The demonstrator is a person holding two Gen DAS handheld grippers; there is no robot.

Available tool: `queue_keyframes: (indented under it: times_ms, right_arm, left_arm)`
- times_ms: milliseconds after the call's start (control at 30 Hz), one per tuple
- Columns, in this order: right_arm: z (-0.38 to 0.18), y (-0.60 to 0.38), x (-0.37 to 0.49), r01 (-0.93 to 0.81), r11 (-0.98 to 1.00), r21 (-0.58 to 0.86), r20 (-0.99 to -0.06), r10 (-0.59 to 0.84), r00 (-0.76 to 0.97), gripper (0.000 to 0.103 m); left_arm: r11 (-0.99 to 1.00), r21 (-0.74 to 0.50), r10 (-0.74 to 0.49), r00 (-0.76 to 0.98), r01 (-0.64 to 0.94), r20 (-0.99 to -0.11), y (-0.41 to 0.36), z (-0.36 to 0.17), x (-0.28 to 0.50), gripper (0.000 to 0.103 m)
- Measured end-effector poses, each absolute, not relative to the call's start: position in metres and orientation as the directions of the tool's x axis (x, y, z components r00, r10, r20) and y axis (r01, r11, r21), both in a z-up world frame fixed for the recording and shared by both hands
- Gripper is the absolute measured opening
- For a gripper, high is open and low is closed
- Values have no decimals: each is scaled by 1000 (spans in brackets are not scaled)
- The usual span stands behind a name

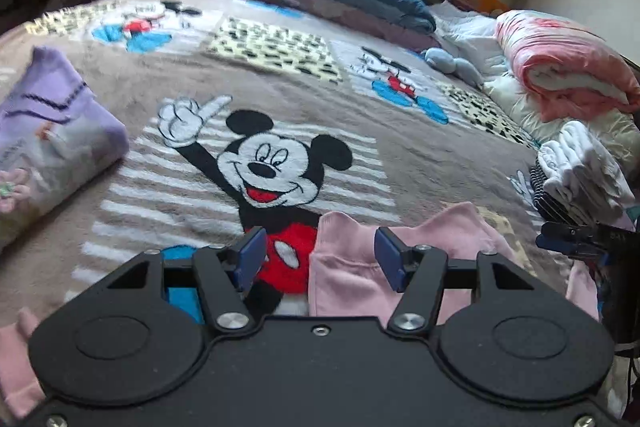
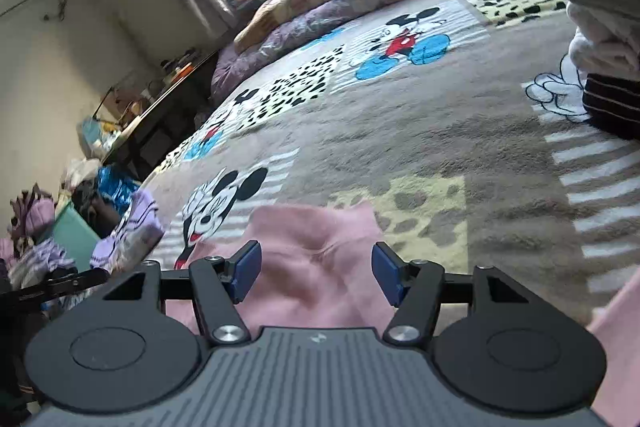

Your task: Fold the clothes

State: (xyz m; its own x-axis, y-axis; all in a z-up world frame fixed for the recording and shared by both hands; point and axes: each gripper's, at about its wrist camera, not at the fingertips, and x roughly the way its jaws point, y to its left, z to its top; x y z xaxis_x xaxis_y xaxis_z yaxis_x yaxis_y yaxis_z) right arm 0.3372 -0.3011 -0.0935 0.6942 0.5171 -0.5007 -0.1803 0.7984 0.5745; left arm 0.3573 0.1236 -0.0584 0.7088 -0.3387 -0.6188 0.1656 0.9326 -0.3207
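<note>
While both my grippers stand open and empty, the soft pink cotton garment [image 2: 320, 259] lies low in frame just ahead of my right gripper [image 2: 316, 275]; my left gripper [image 1: 320, 259] straddles only its left edge

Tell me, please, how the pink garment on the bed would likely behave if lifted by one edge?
The pink garment lies in soft creases on the Mickey Mouse blanket, so it would probably droop limply. It looks like thick knit, so likely light yet grippy, not slippery.
</note>
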Motion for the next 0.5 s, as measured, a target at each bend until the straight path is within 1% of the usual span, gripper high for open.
queue_keyframes:
  times_ms: [167,233,433,467,500]
  right_arm:
    - [-103,-301,363,-149,795,588,-518,512,685,60]
    - [-109,-299,373,-142,793,593,-527,515,676,58]
    - [-133,-298,389,-109,773,625,-543,530,652,56]
    - [-138,-297,391,-102,773,626,-547,529,649,56]
    - [-142,-297,392,-99,771,629,-548,530,648,56]
  left_arm:
    - [912,-384,-380,654,145,-654,123,-82,393,57]
    - [894,-426,-410,632,137,-657,124,-93,403,57]
    - [843,-528,-479,593,105,-647,131,-115,418,54]
    - [834,-542,-489,591,102,-641,133,-117,419,49]
    - [827,-553,-498,590,103,-636,134,-118,420,41]
